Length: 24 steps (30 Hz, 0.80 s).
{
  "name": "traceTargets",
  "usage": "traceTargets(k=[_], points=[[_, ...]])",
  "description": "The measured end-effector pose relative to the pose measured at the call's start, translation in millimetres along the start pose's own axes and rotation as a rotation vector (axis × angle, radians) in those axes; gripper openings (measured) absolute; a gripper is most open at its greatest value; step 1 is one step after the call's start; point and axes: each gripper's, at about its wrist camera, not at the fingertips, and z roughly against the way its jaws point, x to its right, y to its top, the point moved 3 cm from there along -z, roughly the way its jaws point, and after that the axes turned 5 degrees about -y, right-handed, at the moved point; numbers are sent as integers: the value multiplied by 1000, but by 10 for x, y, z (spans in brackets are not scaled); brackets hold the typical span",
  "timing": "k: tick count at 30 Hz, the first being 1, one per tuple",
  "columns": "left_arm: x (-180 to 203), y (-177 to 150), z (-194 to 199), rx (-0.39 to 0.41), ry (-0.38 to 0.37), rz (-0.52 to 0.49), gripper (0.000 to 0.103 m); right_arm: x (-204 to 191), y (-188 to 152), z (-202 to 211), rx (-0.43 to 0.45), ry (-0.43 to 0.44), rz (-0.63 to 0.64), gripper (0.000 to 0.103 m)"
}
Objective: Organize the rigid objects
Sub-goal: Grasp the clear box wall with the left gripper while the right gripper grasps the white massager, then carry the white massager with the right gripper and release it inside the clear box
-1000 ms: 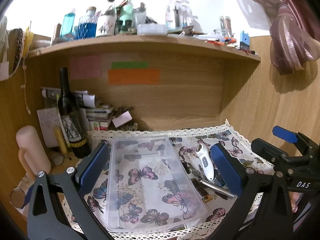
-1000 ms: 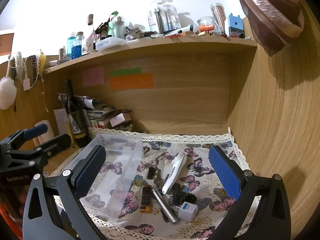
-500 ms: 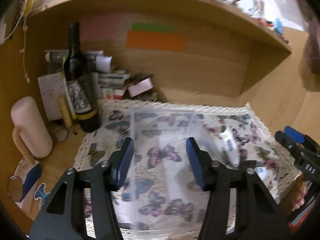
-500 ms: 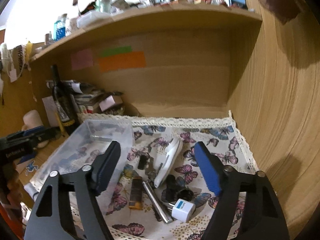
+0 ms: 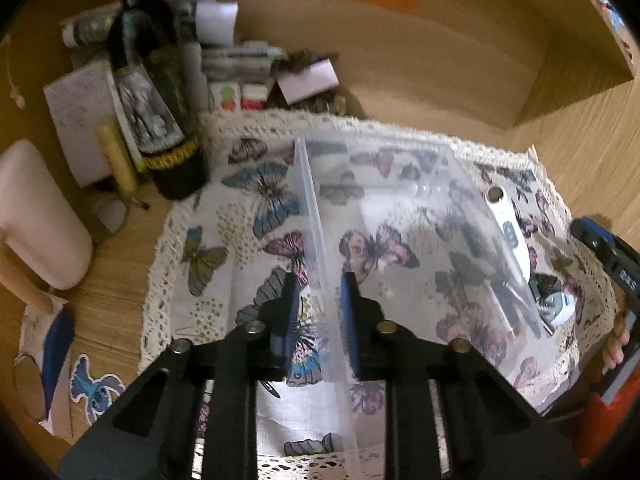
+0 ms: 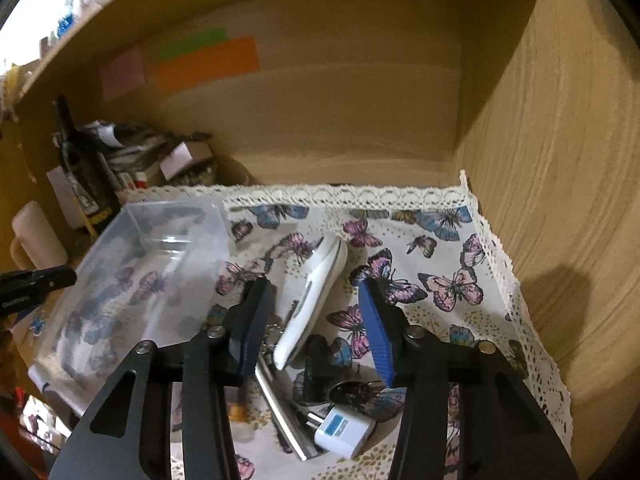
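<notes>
Tongs working over a butterfly cloth [image 6: 452, 280] inside a wooden desk nook.

I am holding my left gripper [image 5: 318, 312] with its blue pads [image 5: 289, 312] straddling the left wall of a clear plastic box [image 5: 316, 216], nearly closed on it; whether they are touching it I cannot tell. My right gripper [image 6: 316, 324] is hanging with its pads apart on either side of a white handheld device [image 6: 316, 300] lying just right of the box. Close by the device are lying a metal bar [image 6: 280, 404], a black clip [image 6: 320, 364] and a white plug adapter [image 6: 344, 432]. Left of the box a dark bottle [image 5: 160, 92] is standing.
</notes>
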Motion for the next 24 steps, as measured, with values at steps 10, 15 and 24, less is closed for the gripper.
traceTargets(k=[10, 15, 24], points=[[32, -15, -102, -49, -36, -28, 10, -109, 72, -642, -188, 3, 38, 37], [26, -8, -102, -50, -44, -37, 10, -128, 112, -975, -289, -3, 37, 37], [-1, -7, -106, -45, -68, -30, 11, -149, 93, -1335, -429, -23, 31, 30]])
